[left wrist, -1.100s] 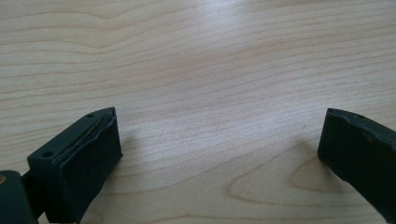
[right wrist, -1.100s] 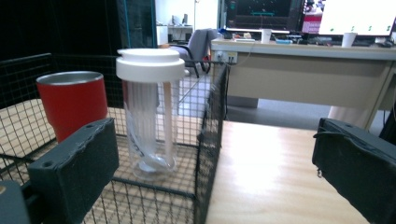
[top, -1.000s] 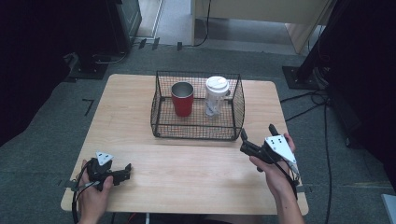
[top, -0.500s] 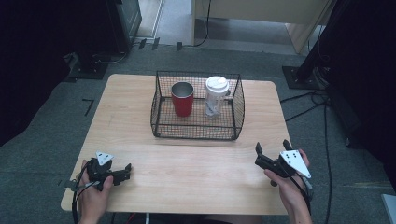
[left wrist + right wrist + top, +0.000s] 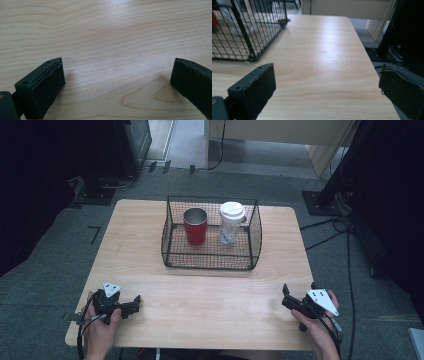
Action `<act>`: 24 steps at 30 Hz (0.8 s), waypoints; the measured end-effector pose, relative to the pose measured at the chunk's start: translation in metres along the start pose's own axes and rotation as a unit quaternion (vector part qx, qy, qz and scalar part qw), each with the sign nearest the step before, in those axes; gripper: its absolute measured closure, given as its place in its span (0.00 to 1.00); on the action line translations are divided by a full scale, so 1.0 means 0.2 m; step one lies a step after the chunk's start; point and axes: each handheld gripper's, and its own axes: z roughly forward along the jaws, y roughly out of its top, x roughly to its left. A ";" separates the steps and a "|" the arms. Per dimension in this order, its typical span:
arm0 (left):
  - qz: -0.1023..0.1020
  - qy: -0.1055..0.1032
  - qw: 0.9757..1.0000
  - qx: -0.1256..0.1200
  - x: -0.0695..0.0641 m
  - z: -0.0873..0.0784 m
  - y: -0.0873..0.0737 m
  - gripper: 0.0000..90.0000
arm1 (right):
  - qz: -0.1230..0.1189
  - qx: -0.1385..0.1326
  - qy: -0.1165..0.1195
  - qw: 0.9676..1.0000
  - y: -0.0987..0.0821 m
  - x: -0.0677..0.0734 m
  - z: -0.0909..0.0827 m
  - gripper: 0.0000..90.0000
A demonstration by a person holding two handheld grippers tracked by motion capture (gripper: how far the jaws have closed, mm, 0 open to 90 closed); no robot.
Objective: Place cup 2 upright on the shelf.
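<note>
Grey carpet around a light wood table point(image 5: 150, 235). Black wire basket point(image 5: 210, 260) sits at the middle of the table, nearer the far edge. Inside it a red cup point(image 5: 195, 226) stands upright on its left side, and a white lidded cup point(image 5: 232, 222) stands upright just beside it on the right, a small gap between them. My left gripper point(image 5: 134, 301) rests low near the near-left corner, jaws spread wide, nothing between them, bare wood under them in the left gripper view. My right gripper point(image 5: 286, 296) sits near the near-right corner, jaws also wide apart and empty, basket corner point(image 5: 249, 45) ahead to its left. Both grippers well apart from the basket.
</note>
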 end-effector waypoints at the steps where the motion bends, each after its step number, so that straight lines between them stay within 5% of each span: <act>1: 0.000 0.000 1.000 0.000 0.00 0.00 0.00 0.00 | -0.002 0.005 -0.002 1.000 -0.01 0.00 0.00 0.01; 14: 0.000 0.000 1.000 0.000 0.00 0.00 0.00 0.00 | 0.022 0.062 0.001 0.998 -0.04 -0.09 -0.03 0.08; 24: 0.000 0.000 1.000 0.000 0.00 0.00 0.00 0.00 | -0.005 0.129 0.003 0.992 -0.06 -0.14 -0.05 0.15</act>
